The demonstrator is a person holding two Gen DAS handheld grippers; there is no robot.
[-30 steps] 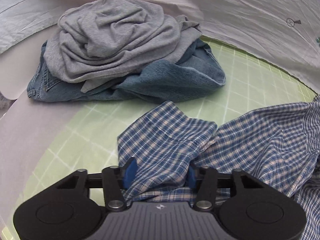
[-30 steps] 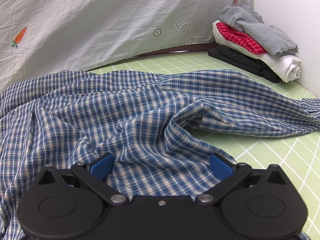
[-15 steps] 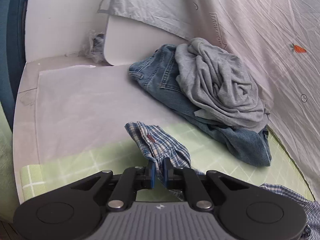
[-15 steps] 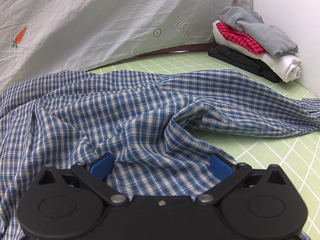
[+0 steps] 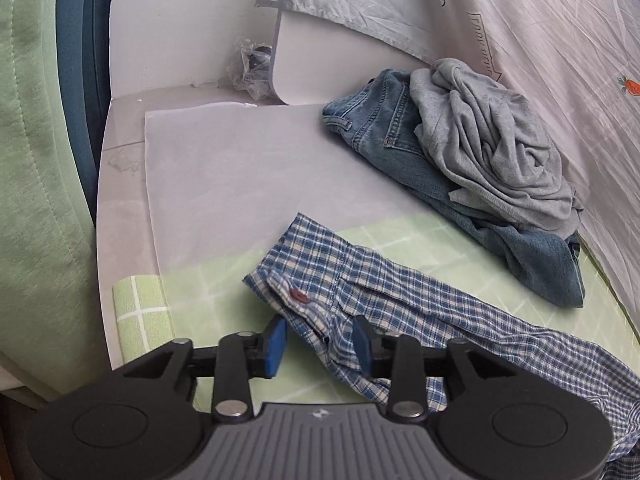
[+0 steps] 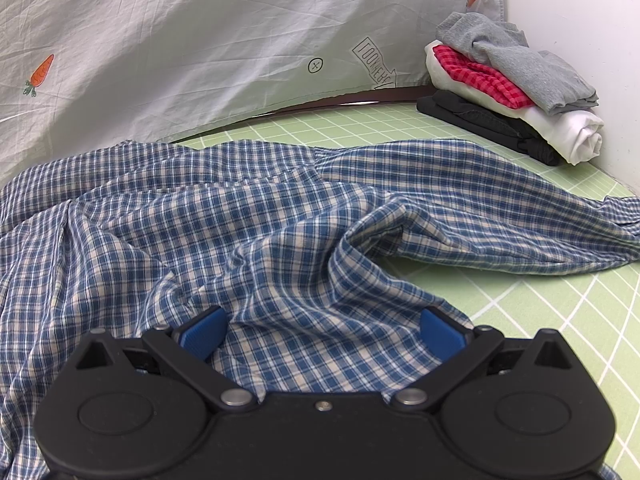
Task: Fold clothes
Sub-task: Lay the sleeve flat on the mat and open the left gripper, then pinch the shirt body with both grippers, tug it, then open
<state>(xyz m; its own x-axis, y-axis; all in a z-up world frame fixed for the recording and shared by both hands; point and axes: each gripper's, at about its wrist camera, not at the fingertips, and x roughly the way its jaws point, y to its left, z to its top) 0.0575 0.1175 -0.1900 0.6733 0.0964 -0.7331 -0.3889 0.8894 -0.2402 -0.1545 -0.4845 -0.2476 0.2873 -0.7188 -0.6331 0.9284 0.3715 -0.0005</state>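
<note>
A blue and white plaid shirt [image 6: 280,224] lies spread and rumpled on the green grid mat [image 6: 552,304]. In the left wrist view its sleeve [image 5: 380,284], with a red cuff button, lies stretched out toward the mat's left end. My left gripper [image 5: 320,342] is open, its blue pads on either side of the sleeve's edge, not clamping it. My right gripper [image 6: 322,330] is wide open and rests over the shirt's body with cloth between the pads.
A heap of blue jeans [image 5: 404,152] with a grey garment [image 5: 492,140] on top lies at the back left. A folded stack [image 6: 516,84] of grey, red, white and black clothes stands at the back right by the wall. A white sheet [image 5: 248,172] covers the mat's left end.
My left gripper shut on the sleeve, pulled it out to the left, then opened and let it go. The right gripper and the shirt body have not moved.
</note>
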